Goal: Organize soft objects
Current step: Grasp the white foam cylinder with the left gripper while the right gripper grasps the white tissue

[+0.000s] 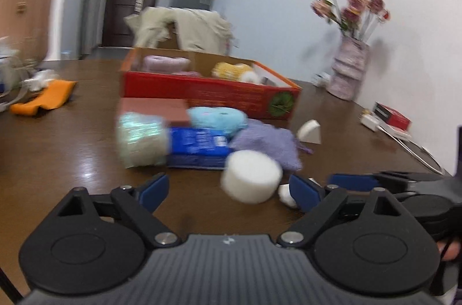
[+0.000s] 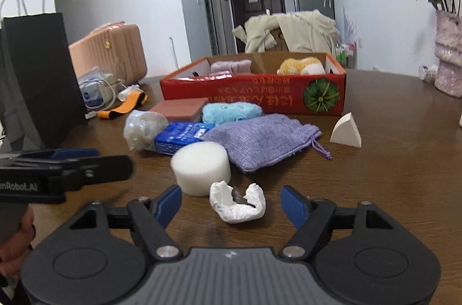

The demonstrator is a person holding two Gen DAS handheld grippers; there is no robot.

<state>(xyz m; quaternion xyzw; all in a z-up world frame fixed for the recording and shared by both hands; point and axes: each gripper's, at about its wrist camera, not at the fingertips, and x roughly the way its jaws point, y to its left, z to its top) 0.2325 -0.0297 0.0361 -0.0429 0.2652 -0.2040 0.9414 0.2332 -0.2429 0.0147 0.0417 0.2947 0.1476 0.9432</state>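
I am holding my left gripper [image 1: 228, 191] over the brown counter [image 1: 72, 149] with its fingers [image 1: 154, 189] standing wide apart and nothing between the pads; the white foam cylinder [image 1: 251, 176] is sitting just ahead of them. My right gripper [image 2: 231, 202] is hanging low beside it, its fingers [image 2: 170, 204] parted and gripping nothing, with the crumpled white wad [image 2: 238, 202] lying on the counter between the tips, untouched.

Behind the cylinder the purple knitted drawstring pouch [image 2: 260, 142] is lying flat, touching a blue packet [image 2: 180, 139]. A clear plastic bundle [image 2: 143, 129] is resting against the packet's left end. Farther back a fluffy light-blue plush [image 2: 231, 111] and a brownish-pink block [image 2: 180, 107] are sitting against the red cardboard box [image 2: 260, 97]. Inside the box a lilac fuzzy item [image 2: 231, 65] is lying in the left part and a yellow-and-white plush [image 2: 301, 65] in the right. A white foam wedge [image 2: 346, 133] is standing apart, to the pouch's right.
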